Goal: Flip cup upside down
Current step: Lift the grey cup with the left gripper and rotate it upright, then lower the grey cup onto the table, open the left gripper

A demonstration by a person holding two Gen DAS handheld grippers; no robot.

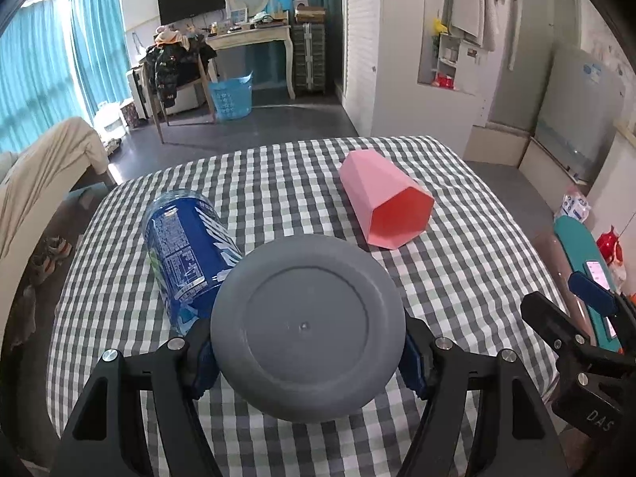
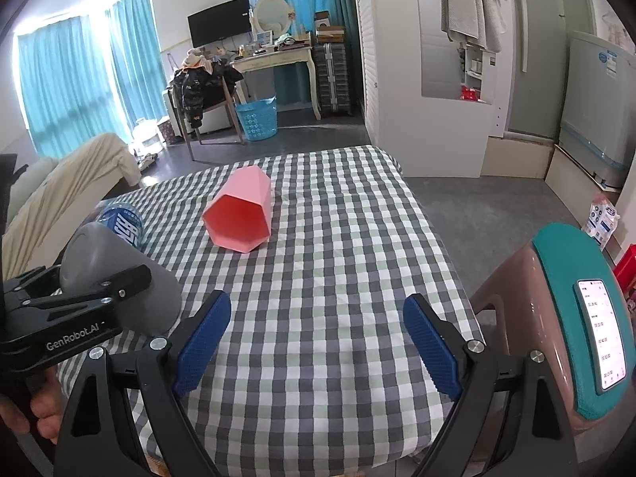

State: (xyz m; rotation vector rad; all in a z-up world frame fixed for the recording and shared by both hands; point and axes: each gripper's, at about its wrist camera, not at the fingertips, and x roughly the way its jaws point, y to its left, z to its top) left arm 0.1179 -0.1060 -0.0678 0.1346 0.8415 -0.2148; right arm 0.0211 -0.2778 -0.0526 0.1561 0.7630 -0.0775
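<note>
My left gripper (image 1: 306, 353) is shut on a grey cup (image 1: 306, 326), held above the checked table with its round base facing the camera. In the right wrist view the grey cup (image 2: 119, 274) lies sideways in the left gripper (image 2: 85, 296) at the left edge. My right gripper (image 2: 316, 338) is open and empty over the table's near edge; it also shows in the left wrist view (image 1: 572, 318) at the right. A pink hexagonal cup (image 1: 385, 202) lies on its side on the table, its mouth toward me, also in the right wrist view (image 2: 240, 210).
A blue-labelled plastic bottle (image 1: 190, 250) lies on the checked tablecloth (image 1: 457, 278) left of the grey cup, seen too in the right wrist view (image 2: 125, 224). A chair with a teal cushion and a phone (image 2: 602, 342) stands right of the table.
</note>
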